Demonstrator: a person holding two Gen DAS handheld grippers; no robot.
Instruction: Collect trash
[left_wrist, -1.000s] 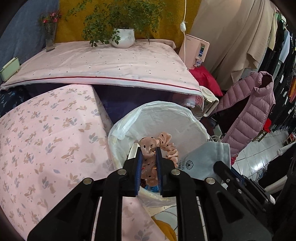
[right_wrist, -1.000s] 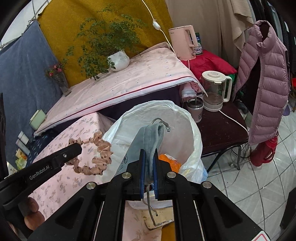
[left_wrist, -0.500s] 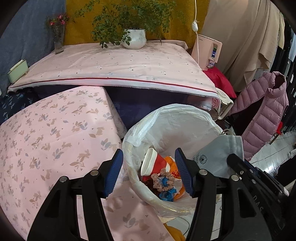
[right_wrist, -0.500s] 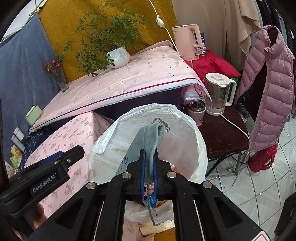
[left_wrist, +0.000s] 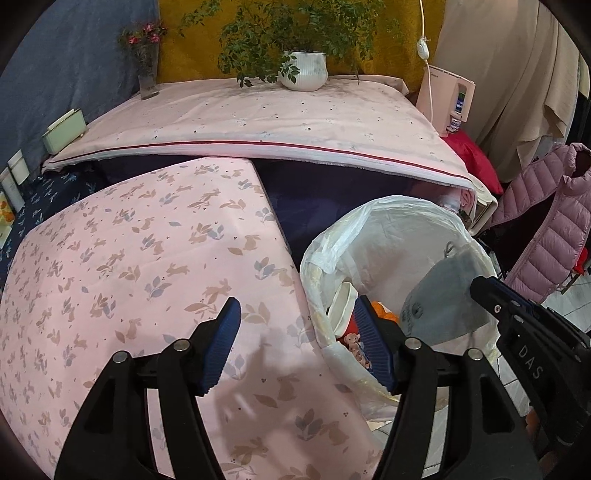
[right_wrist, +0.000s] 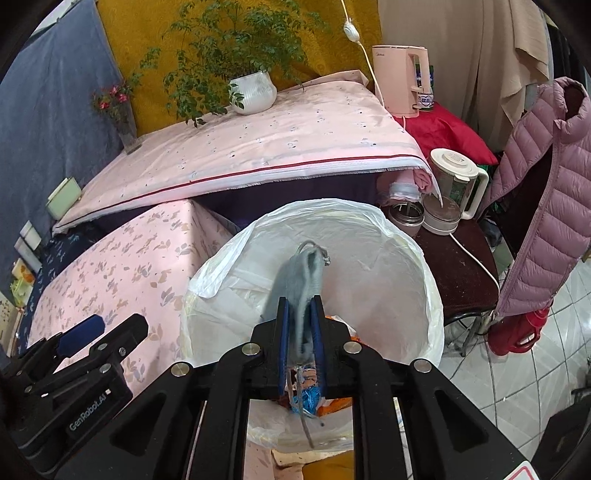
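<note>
A bin lined with a white plastic bag (right_wrist: 388, 229) stands beside the pink floral table (left_wrist: 129, 266); it also shows in the left wrist view (left_wrist: 373, 229). My right gripper (right_wrist: 300, 314) is shut on a grey face mask (right_wrist: 299, 273) and holds it over the bin mouth; the mask also shows in the left wrist view (left_wrist: 439, 299). My left gripper (left_wrist: 295, 325) is open and empty, its jaws wide apart over the table's edge and the bin rim. A pink scrunchie (left_wrist: 354, 345) lies in the bin with a red-and-white cup (left_wrist: 341, 306) and orange trash.
A higher table with a pink cloth (left_wrist: 258, 122) stands behind, with a potted plant (left_wrist: 303, 70) and vase (left_wrist: 146, 70). A pink kettle (right_wrist: 402, 81), a blender jug (right_wrist: 454, 181) on a dark side table and a hanging pink jacket (right_wrist: 546, 206) are to the right.
My left gripper opened and dropped the pink scrunchie into the bin, then drew back left over the table. My right gripper moved over the bin with the mask.
</note>
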